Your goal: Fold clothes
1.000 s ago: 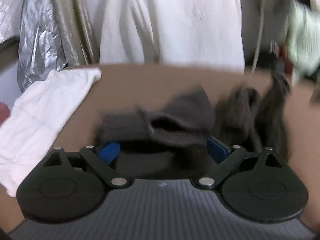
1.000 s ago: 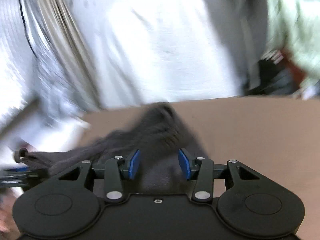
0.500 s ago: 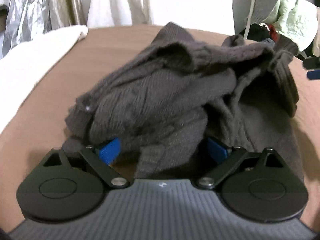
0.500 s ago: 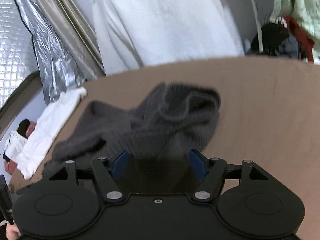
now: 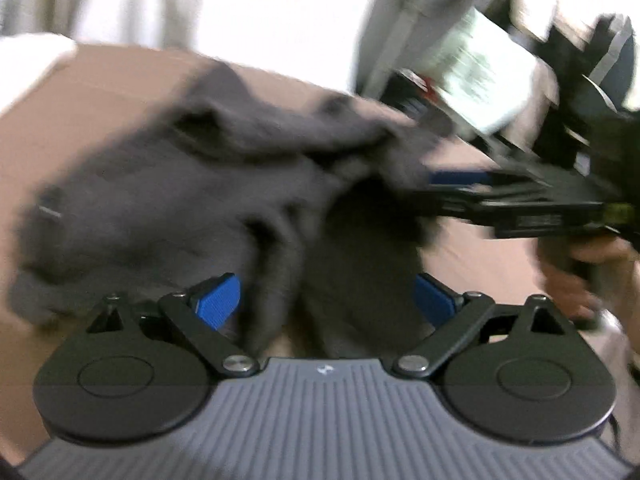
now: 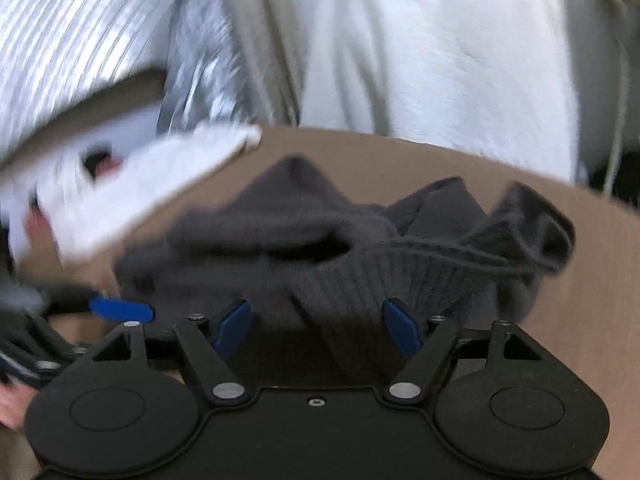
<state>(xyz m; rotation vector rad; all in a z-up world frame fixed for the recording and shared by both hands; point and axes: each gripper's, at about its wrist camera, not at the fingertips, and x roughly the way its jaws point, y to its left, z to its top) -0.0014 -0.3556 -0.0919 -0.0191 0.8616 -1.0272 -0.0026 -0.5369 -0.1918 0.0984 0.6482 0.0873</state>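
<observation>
Folding barely begun: dark grey knit garment [image 6: 320,264] bunched in a heap on the brown table [image 6: 580,300].

Nearest, the left gripper [image 5: 326,300] has its blue pads spread wide with folds of knit lying loosely between them, clamped on nothing; the right gripper [image 6: 316,322] is likewise spread, its pads either side of a ribbed edge without pinching it. No flat panel, straight edge or crease shows, so by this view the garment must first be spread out, then folded. Motion blur hides finer detail. Left of the heap lies a white cloth [image 6: 132,196] along the table edge. Beyond the far edge hang a white garment [image 6: 440,48] and silvery foil-like sheeting [image 6: 80,40]; at far right, blurred pale green fabric [image 5: 480,76] among dark clutter.
</observation>
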